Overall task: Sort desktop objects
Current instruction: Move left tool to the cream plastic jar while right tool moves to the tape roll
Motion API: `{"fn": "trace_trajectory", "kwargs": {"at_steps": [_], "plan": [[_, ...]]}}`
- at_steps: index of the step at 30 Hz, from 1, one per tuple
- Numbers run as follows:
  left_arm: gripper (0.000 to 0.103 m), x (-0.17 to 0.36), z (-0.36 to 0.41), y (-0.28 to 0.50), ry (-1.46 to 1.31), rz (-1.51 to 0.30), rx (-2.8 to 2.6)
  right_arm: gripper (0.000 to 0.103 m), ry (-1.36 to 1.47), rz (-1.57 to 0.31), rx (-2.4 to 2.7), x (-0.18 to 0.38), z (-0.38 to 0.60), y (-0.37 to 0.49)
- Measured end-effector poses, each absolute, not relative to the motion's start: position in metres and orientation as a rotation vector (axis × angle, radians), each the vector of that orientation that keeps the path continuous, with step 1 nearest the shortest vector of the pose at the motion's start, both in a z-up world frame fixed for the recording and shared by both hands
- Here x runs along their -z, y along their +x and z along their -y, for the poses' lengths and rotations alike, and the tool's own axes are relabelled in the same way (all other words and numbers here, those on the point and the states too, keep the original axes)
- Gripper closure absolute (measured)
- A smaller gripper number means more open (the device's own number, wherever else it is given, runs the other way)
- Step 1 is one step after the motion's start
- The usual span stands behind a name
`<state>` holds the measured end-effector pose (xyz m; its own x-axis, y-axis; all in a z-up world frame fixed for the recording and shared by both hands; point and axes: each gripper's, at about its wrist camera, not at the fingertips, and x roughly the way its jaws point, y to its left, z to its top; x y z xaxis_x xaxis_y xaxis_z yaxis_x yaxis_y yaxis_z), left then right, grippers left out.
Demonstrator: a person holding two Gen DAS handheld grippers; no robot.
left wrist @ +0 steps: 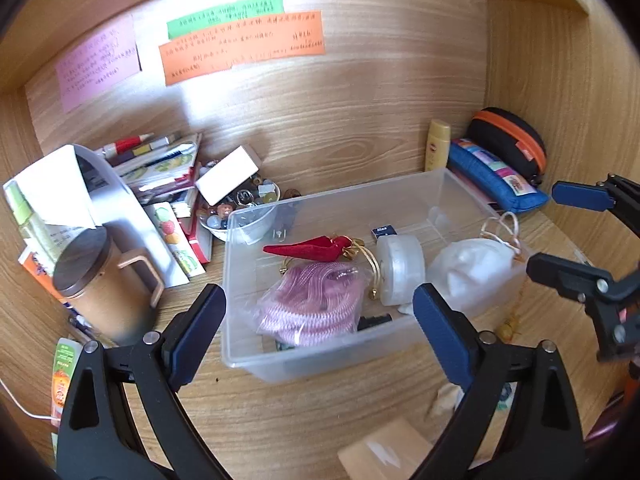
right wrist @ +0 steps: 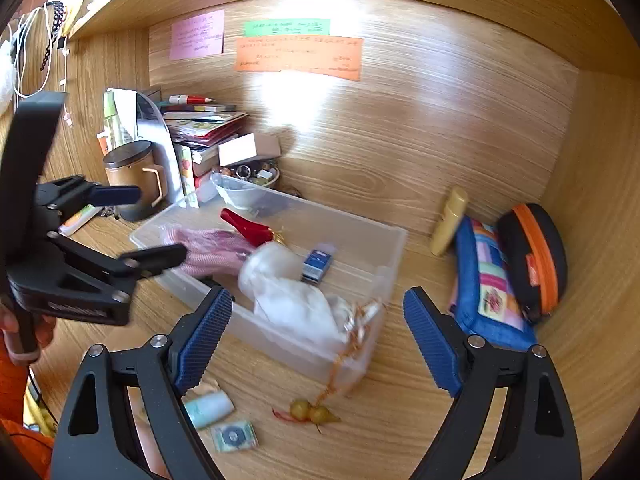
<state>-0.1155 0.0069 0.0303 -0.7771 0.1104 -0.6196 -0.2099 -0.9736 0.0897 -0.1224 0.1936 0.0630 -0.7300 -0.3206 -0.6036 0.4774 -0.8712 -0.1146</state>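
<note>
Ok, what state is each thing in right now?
Left hand-held gripper: open, empty.
Right hand-held gripper: open, empty.
Clear bin: lidless, holding small items.
White pouch: inside bin, cord trailing over the rim.
Mug: upright, lid on.
Black case: zipped shut.

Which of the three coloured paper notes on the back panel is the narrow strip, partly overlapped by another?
The green paper note, topmost; the wide orange paper note covers its lower edge, while the pink paper note hangs apart at the left.
</note>
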Motion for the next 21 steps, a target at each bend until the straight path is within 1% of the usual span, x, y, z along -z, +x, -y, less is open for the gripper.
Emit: {"fn": "trace_trajectory", "kwargs": {"at_steps": [2,7,21], "plan": [[0.004,-0.034,-0.005,-0.105,-0.942,-0.245,-2.832,0.017,0.819,-0.362,2.562,-0.063,-0.202,-0.118],[0.003,-0.035,-0.001,-0.088,-0.932,-0.24,-2.852,0.016,0.835,-0.319,2.575,-0.058,-0.219,-0.109],[0.003,-0.007,0.006,-0.041,-0.995,-0.206,-2.788,0.016,0.965,-0.312,2.549,-0.018,-0.232,-0.098]]}}
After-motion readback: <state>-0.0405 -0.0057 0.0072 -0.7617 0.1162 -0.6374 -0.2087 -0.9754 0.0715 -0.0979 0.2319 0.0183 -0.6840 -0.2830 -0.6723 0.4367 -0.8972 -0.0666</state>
